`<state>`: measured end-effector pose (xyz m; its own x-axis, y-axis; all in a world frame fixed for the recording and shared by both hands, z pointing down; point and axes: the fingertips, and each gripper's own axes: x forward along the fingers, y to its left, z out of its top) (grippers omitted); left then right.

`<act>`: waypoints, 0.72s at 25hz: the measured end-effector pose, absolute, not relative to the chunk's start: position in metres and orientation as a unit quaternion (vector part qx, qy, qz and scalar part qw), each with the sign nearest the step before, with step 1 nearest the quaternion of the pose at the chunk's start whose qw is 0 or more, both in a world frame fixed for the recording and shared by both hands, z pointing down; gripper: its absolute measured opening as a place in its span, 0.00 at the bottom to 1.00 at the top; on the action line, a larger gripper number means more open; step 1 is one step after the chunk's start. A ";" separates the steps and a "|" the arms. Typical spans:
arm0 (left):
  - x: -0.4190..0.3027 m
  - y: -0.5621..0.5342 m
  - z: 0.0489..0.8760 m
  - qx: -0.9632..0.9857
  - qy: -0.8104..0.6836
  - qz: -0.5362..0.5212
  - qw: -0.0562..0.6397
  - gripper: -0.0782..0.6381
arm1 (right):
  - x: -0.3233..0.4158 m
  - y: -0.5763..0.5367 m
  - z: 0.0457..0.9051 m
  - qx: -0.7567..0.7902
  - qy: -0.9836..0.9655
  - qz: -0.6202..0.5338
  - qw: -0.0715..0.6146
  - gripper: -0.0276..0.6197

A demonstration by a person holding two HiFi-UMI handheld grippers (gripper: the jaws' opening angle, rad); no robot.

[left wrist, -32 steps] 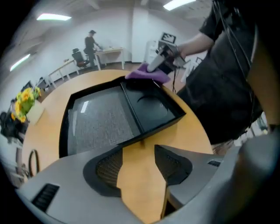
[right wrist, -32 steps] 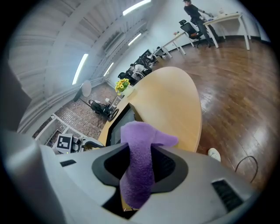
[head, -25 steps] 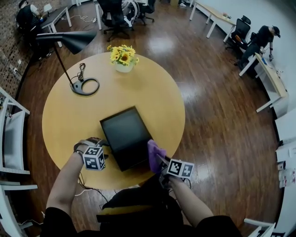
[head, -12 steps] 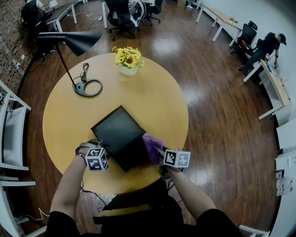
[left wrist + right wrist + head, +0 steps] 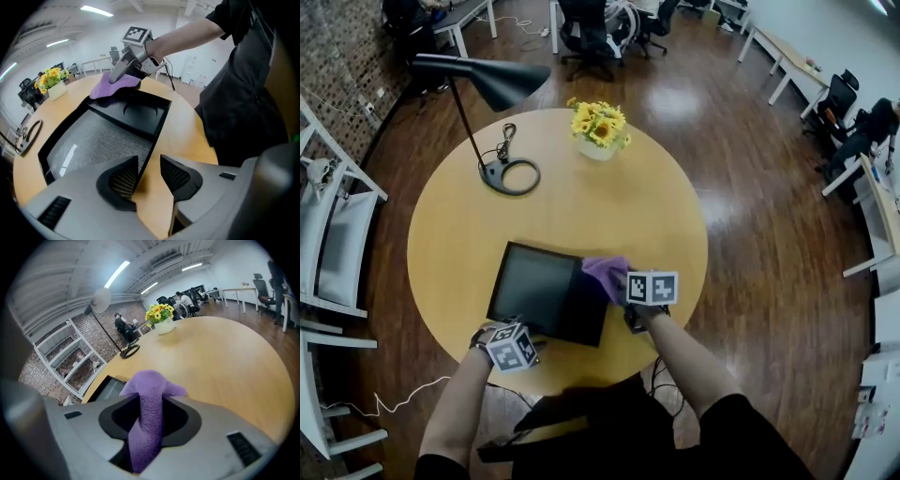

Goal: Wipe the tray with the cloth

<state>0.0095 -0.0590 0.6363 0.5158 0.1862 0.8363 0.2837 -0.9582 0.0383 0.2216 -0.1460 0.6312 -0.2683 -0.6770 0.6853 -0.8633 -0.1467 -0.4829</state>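
Note:
The black tray [image 5: 530, 286] lies on the round wooden table [image 5: 656, 206], near its front. My right gripper [image 5: 614, 281] is shut on the purple cloth [image 5: 605, 275], which rests on the tray's right end. In the right gripper view the cloth [image 5: 147, 418] stands bunched between the jaws, with the tray [image 5: 110, 385] to the left. My left gripper [image 5: 523, 330] is at the tray's near edge. In the left gripper view its jaws [image 5: 149, 171] are closing astride the tray [image 5: 93, 140] rim, with a gap still showing on the right side. Across the tray are the cloth [image 5: 115, 86] and the right gripper [image 5: 123, 75].
A black desk lamp [image 5: 502, 80] with a ring base [image 5: 514, 176] stands at the table's far left. A vase of sunflowers [image 5: 598, 131] sits at the far edge. White chairs [image 5: 337, 234] stand on the left, and a cable [image 5: 394, 398] trails on the wooden floor.
The tray has turned to lie across in front of me. My right gripper carried the cloth onto the tray's right end. My left gripper moved to the tray's near edge.

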 end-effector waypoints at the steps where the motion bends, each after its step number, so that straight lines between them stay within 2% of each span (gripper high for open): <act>1: 0.012 -0.051 0.634 -0.876 -0.127 -0.464 0.034 0.31 | 0.219 -0.155 0.631 0.591 -0.652 0.463 0.106 0.25; 5: 0.028 -0.026 0.629 -0.898 -0.091 -0.429 -0.027 0.26 | 0.203 -0.186 0.630 0.570 -0.674 0.454 0.123 0.25; 7: 0.037 -0.021 0.630 -0.906 -0.070 -0.417 -0.039 0.21 | 0.195 -0.199 0.632 0.561 -0.681 0.455 0.120 0.25; 10: 0.046 -0.018 0.635 -0.909 -0.043 -0.413 -0.042 0.21 | 0.186 -0.208 0.633 0.546 -0.689 0.466 0.102 0.25; 18: 0.044 -0.025 0.639 -0.913 -0.011 -0.403 -0.063 0.18 | 0.178 -0.174 0.630 0.511 -0.690 0.512 -0.015 0.26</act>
<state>0.0435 -0.0247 0.6386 0.6751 0.0707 0.7344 -0.0315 -0.9917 0.1244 0.1776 -0.1738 0.6298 -0.4773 -0.7210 0.5024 -0.6896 -0.0471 -0.7227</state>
